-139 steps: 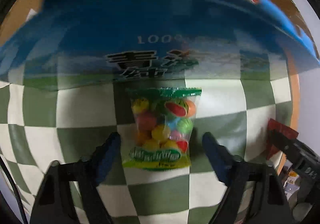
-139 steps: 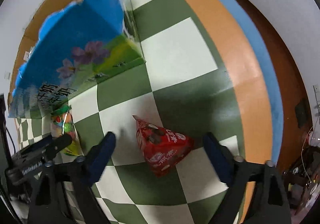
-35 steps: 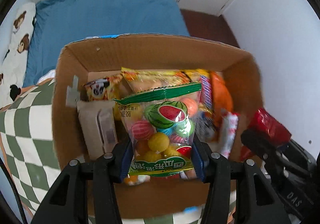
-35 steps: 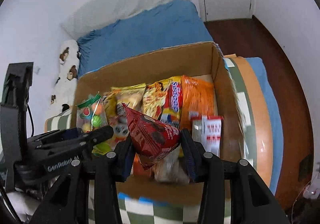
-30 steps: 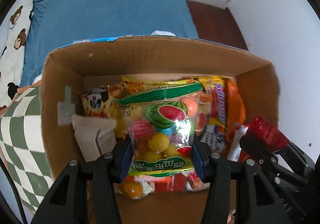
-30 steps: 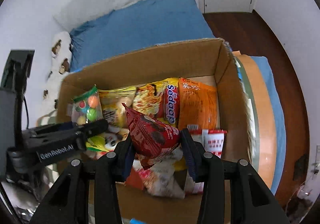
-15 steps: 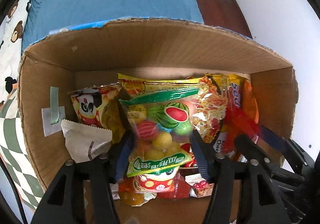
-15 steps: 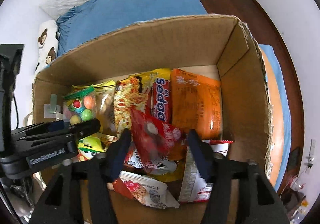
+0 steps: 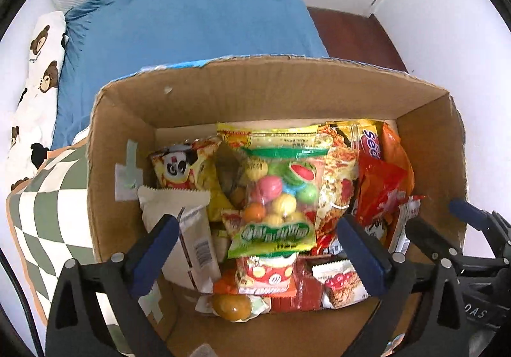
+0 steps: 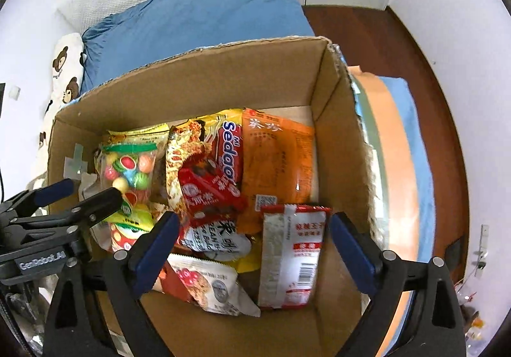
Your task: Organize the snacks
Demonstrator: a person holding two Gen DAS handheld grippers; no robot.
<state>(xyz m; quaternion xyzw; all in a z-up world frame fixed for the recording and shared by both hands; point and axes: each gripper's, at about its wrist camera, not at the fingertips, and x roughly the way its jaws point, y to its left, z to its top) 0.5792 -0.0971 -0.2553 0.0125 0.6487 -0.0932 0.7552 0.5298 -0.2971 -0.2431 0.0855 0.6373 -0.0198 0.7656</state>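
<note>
Dropped since a sec ago — candy bag [image 9: 277, 197] out of left gripper [image 9: 258, 248], red snack pouch [image 10: 209, 187] out of right gripper [image 10: 252, 243]. Both sets of jaws just been opening, now spread wide, blue pads clear of everything, nothing held.

Candy bag lying on top of the pile inside cardboard box [image 9: 287, 92], roughly mid-box, green header strip toward far wall, resting over yellow packet [image 9: 274, 140] and beside panda-print bag [image 9: 179, 165]. Red pouch now flat on noodle pack [image 10: 228, 149], touching orange packet [image 10: 278, 152] on its right side (seen from right wrist cam).

White-and-red sachet [image 10: 293, 248] w/ barcode near front right of box; beige pouch [image 9: 169, 207] against left wall. Box sits on checkered cloth [image 9: 41, 216]; blue bedding [image 9: 191, 21] behind.

Both grippers pointing steeply down over box, side by side — left's black frame visible at left edge of right cam.
</note>
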